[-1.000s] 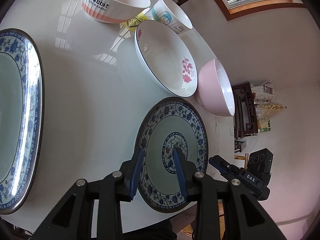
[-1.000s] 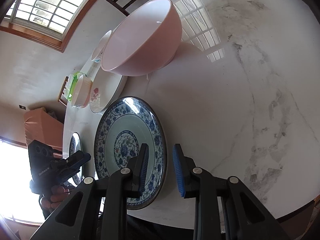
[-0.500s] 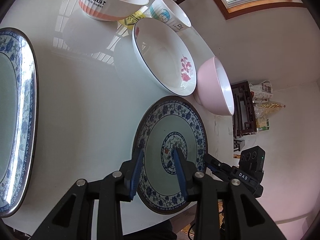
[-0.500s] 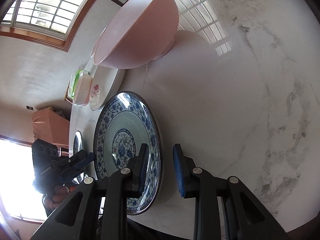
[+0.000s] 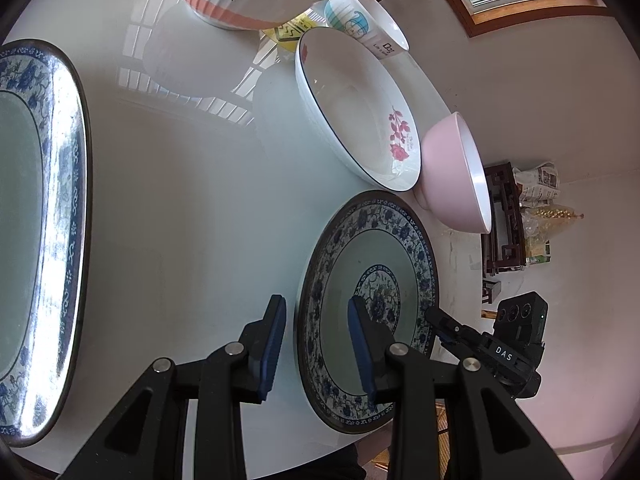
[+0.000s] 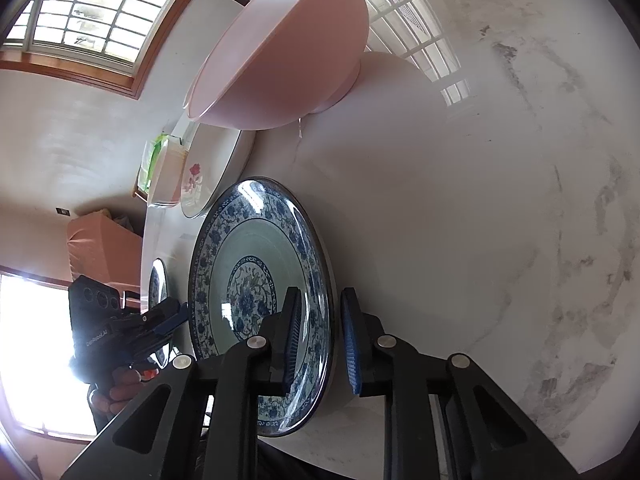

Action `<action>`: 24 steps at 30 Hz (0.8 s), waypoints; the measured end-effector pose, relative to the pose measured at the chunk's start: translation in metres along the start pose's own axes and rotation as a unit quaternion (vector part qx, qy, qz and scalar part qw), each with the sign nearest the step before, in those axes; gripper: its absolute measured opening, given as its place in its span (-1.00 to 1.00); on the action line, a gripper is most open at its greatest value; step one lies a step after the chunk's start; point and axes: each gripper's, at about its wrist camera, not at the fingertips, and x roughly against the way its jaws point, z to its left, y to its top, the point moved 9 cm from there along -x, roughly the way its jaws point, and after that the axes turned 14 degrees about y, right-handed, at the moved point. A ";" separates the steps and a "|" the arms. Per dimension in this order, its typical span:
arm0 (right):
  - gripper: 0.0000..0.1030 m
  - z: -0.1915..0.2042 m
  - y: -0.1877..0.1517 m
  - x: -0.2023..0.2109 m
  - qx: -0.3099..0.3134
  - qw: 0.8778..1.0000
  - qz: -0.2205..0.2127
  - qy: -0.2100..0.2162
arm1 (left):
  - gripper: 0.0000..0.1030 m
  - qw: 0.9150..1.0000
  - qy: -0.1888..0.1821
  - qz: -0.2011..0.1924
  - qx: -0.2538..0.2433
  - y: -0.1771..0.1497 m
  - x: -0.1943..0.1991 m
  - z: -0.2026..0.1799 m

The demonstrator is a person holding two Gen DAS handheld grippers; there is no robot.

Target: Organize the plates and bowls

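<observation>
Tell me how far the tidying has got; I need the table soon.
Done: nothing looks stacked; the pink bowl, rose bowl, Rabbit bowl, cup and oval platter sit singly on the table. In hand: left gripper and right gripper straddle opposite rims of the round blue plate; the right jaws have just been closing around the rim, grip unclear. Left: lift that plate, then sort everything.

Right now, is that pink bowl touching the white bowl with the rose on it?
Cannot tell. In the left wrist view the pink bowl overlaps the rose bowl's rim, so no gap or contact shows plainly; the right wrist view hides it too.
</observation>
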 end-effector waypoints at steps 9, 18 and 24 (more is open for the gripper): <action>-0.68 0.003 0.001 0.000 0.003 1.000 -0.001 0.000 | -0.42 1.000 0.000 0.009 -0.011 -0.004 -0.008 -0.001; -0.75 0.003 0.000 0.001 0.008 1.000 -0.001 -0.006 | -0.63 1.000 0.008 0.008 -0.021 -0.004 -0.009 -0.002; -0.76 0.004 -0.002 0.002 0.012 1.000 -0.005 -0.011 | -0.75 1.000 0.012 0.002 -0.024 -0.003 -0.008 0.002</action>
